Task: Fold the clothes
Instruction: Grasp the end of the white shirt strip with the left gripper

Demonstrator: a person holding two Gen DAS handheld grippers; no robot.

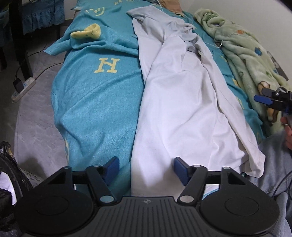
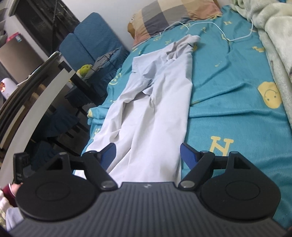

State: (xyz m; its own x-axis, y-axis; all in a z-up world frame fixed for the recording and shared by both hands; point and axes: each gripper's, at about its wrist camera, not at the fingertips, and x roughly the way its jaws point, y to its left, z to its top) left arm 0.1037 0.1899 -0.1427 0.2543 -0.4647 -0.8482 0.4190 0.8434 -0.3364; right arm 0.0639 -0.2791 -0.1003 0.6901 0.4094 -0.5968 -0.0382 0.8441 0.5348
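Note:
A white garment (image 1: 175, 109) lies lengthwise on a teal bedspread (image 1: 94, 102), loosely folded with wrinkles and a sleeve draped over it. My left gripper (image 1: 146, 168) is open just above the garment's near left edge, holding nothing. My right gripper (image 2: 147, 155) is open over the near end of the same garment (image 2: 151, 113), holding nothing. The right gripper also shows at the right edge of the left wrist view (image 1: 270, 100).
A green fleece blanket (image 1: 246, 45) is heaped along the bed's right side. A plaid pillow (image 2: 173, 16) and a white cable (image 2: 219, 31) lie at the head. A power strip (image 1: 23, 87) lies on the floor at left. Blue chairs (image 2: 91, 42) stand beside the bed.

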